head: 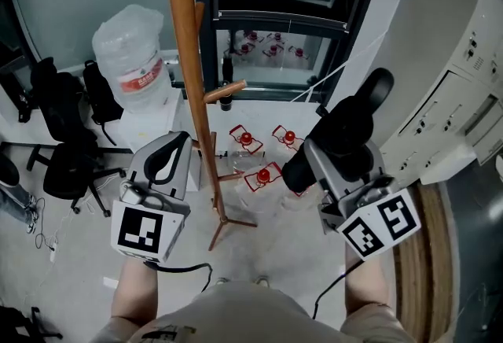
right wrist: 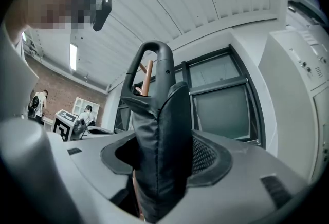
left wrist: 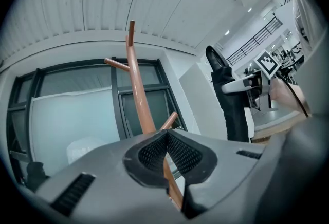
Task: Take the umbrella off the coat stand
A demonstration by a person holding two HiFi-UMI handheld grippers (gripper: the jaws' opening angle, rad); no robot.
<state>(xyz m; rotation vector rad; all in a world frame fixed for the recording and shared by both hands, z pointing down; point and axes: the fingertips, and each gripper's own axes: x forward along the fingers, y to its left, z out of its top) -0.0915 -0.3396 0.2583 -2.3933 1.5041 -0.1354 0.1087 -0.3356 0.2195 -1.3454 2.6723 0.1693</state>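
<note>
The wooden coat stand (head: 185,35) rises in front of me, with pegs sticking out left and right; it also shows in the left gripper view (left wrist: 138,89). A black folded umbrella (head: 346,129) with a loop handle (head: 379,86) stands upright to the right of the stand, clear of its pegs. My right gripper (head: 314,156) is shut on the umbrella's body (right wrist: 164,156), and the handle (right wrist: 154,63) points up past the jaws. My left gripper (head: 182,137) hangs just left of the pole, jaws shut with nothing between the pads (left wrist: 154,153).
A large water jug (head: 134,58) and black office chairs (head: 63,137) stand at the left. Red-capped items (head: 263,175) lie on the floor by the stand's feet. A dark-framed window (head: 275,19) is behind, a white cabinet (head: 456,82) at the right.
</note>
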